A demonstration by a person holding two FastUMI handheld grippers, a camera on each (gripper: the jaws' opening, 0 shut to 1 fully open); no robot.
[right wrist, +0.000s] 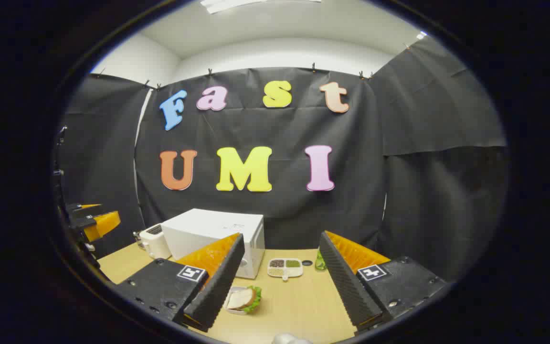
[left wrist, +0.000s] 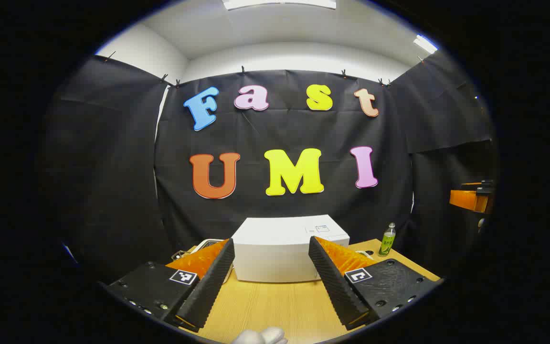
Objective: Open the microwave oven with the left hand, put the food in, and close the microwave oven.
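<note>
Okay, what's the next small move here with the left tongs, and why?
Probably ease the left tongs forward toward the microwave. Their fingers are open and empty, well short of it, the door looks closed, and the sandwich sits on the table.

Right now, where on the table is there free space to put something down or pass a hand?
Bare wood lies in front of the microwave, toward the near table edge, between the open left gripper fingers. In the right gripper view, another bare patch lies between the sandwich plate and the bottle. It is crowded beside the microwave: toaster, divided snack tray.
</note>
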